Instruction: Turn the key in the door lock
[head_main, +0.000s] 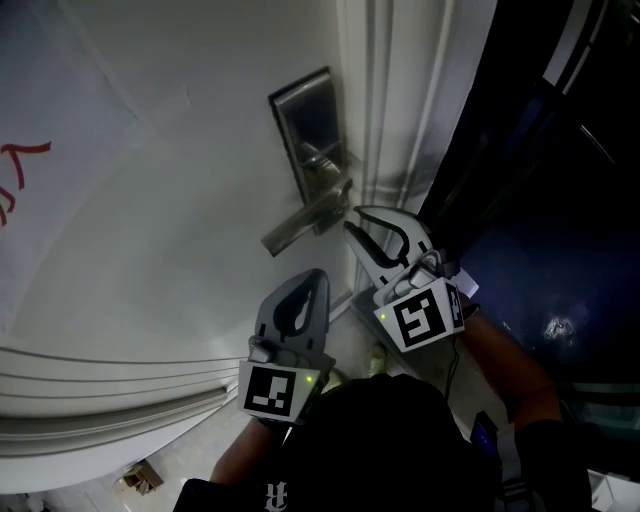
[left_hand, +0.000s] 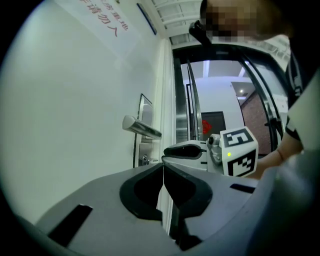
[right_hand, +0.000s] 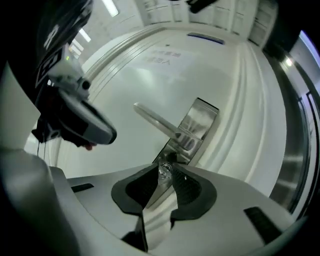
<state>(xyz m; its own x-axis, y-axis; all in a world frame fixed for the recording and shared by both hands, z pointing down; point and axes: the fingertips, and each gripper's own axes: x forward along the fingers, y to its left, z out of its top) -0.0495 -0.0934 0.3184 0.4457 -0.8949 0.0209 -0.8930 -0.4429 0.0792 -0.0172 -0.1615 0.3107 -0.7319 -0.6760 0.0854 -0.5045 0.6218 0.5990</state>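
Note:
A steel lock plate (head_main: 300, 115) with a lever handle (head_main: 300, 225) sits on the white door (head_main: 160, 230). Below the handle (right_hand: 155, 120), the small key (right_hand: 164, 171) sticks out of the plate (right_hand: 197, 122). My right gripper (right_hand: 165, 170) is shut on the key's head, its tips (head_main: 352, 218) right at the plate's lower end. My left gripper (head_main: 316, 275) hangs lower and to the left, shut with nothing in it, apart from the door. The left gripper view shows its closed jaws (left_hand: 163, 167), the key (left_hand: 145, 160) and the right gripper (left_hand: 166, 152).
The white door frame (head_main: 385, 100) runs just right of the lock. Beyond it is a dark glass panel (head_main: 540, 200). A white sheet with red writing (head_main: 40, 170) hangs on the door at the left. Door mouldings (head_main: 100, 390) cross below my left gripper.

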